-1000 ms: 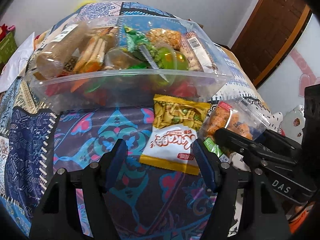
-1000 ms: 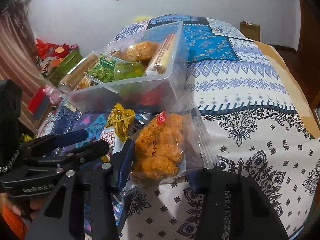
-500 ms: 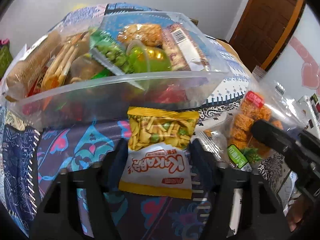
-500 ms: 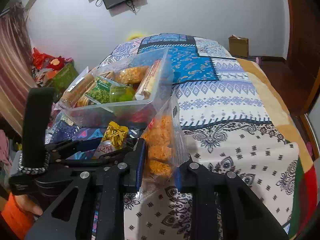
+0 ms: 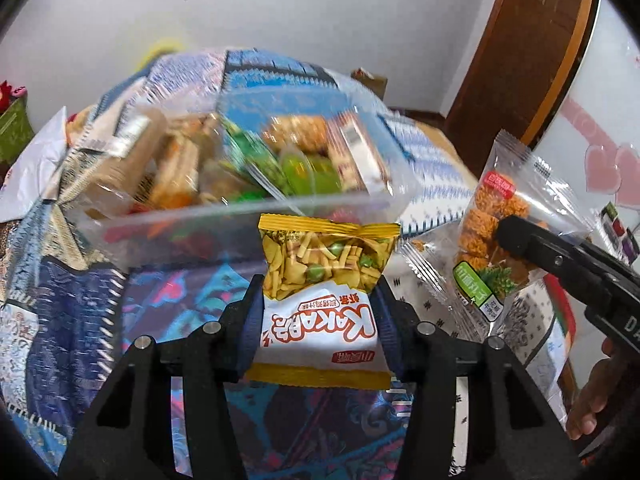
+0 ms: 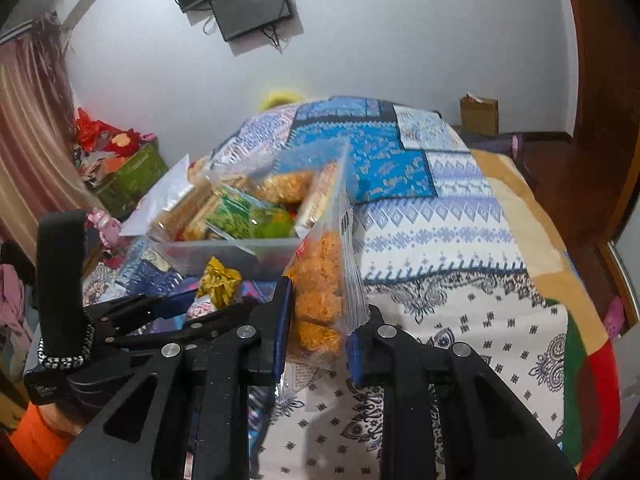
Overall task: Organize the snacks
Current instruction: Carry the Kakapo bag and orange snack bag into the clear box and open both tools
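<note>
Yellow snack packet (image 5: 320, 300): you hold it clear of the bedspread (image 5: 60, 300), just in front of the near wall of the clear bin (image 5: 248, 216). The left gripper (image 5: 318, 320) has just been closing, and its pads now press the packet's two side edges. Gripping low leaves the top free to tip over the rim, a likely reason for that hold.

Clear bag of orange snack balls (image 6: 320, 292): the right gripper (image 6: 316, 340) is clamped on its lower half, bag upright, also near the bin. Both packs raised together suggests one joint drop into the bin, which already holds many packets.

Change from one second earlier: both packs lay flat on the bedspread then, each between parted jaws. Now both are pinched and lifted, the bag turned from flat to edge-on. The bin appears blurred in the left wrist view.
</note>
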